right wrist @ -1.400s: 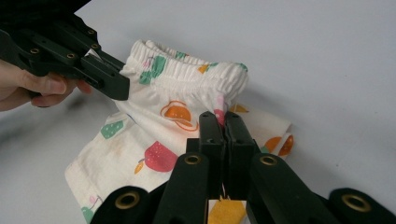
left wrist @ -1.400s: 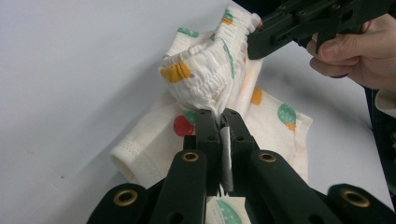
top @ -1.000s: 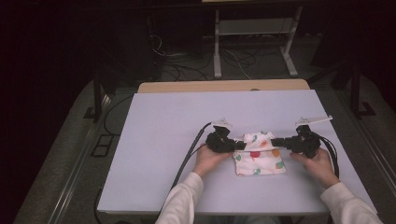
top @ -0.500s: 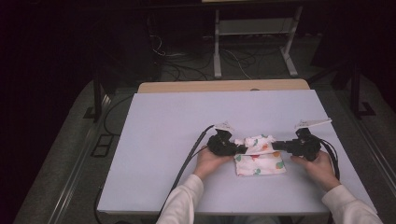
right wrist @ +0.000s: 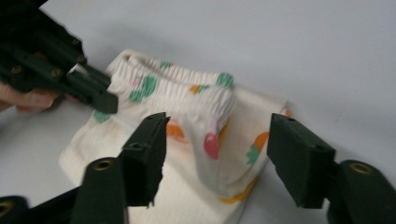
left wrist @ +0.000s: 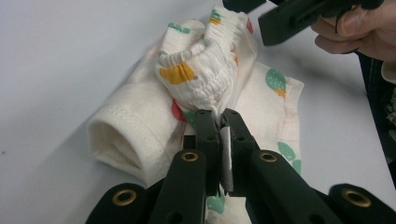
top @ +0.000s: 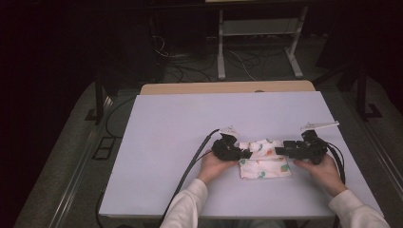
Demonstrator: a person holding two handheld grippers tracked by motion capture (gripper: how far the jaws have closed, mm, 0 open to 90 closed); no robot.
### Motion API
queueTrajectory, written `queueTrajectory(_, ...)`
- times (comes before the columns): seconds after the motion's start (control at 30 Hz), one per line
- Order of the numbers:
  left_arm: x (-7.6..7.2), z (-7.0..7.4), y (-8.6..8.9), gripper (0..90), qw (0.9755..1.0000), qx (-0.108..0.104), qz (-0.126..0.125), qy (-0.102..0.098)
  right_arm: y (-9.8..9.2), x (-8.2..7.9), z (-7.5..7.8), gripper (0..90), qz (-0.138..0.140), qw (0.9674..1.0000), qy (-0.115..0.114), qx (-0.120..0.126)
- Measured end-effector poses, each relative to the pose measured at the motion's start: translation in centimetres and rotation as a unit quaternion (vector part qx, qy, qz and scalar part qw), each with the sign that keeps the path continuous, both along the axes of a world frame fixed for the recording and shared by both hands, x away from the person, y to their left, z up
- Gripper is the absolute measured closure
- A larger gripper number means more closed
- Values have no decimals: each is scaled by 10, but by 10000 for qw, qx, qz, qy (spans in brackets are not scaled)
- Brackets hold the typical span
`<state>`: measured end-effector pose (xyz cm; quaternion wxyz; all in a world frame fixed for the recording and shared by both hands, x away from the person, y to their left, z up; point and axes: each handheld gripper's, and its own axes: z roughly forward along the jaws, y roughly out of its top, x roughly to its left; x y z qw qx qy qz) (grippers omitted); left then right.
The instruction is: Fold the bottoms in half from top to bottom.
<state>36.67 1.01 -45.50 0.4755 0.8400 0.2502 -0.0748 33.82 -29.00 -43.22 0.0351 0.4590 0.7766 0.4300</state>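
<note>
Between both grippers lies the garment (top: 263, 159) — left jaws pinch it, right jaws just opened.

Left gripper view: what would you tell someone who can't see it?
Two black tongs pinch the gathered waistband of little white shorts printed with fruit, lying folded on a pale table. A hand holds the other tongs at top right.

The high view is dimly lit, with only the table (top: 190, 142) brightened and the surroundings lost in dark. Gripper views are evenly lit; near jaws are blurred, soft shadows are cast.
</note>
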Motion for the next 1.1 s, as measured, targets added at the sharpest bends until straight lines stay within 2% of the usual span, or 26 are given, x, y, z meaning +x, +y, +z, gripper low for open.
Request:
queueTrajectory(0.07, 0, 0, 0, 863, 10000, -2, 10, -15, 0, 3, 4, 322, -165, 9999, -19, 26)
queueTrajectory(0.17, 0, 1, 0, 863, 10000, -19, 27, -12, 0, 9, 8, 283, -252, 9996, 13, 120)
queueTrajectory(0.27, 0, 1, 0, 862, 10000, -28, 29, -12, 3, 16, 13, 268, -225, 9996, 10, 190)
queueTrajectory(0.47, 0, 1, 0, 861, 10000, -28, 21, -9, 10, 28, 23, 280, -64, 9998, -125, 150)
queueTrajectory(0.57, 0, 1, 0, 860, 10000, -21, 19, -9, 14, 34, 26, 370, 12, 9997, -173, 144)
queueTrajectory(0.73, 0, 1, 0, 859, 10000, -39, 23, -1, 27, 46, 28, 693, 163, 9998, -61, -89)
queueTrajectory(0.8, 0, 1, 0, 859, 10000, -42, 25, 0, 32, 50, 27, 771, 231, 9996, 45, -171)
queueTrajectory(0.87, 0, 1, 0, 859, 10000, -39, 16, -4, 38, 54, 25, 824, 277, 9992, 129, -248)
queueTrajectory(1.0, 0, 2, 0, 860, 10000, -46, 9, -25, 46, 60, 23, 875, 336, 9988, 215, -299)
queueTrajectory(1.1, 0, 2, 0, 859, 10000, -47, 8, -30, 50, 64, 20, 884, 378, 9983, 289, -347)
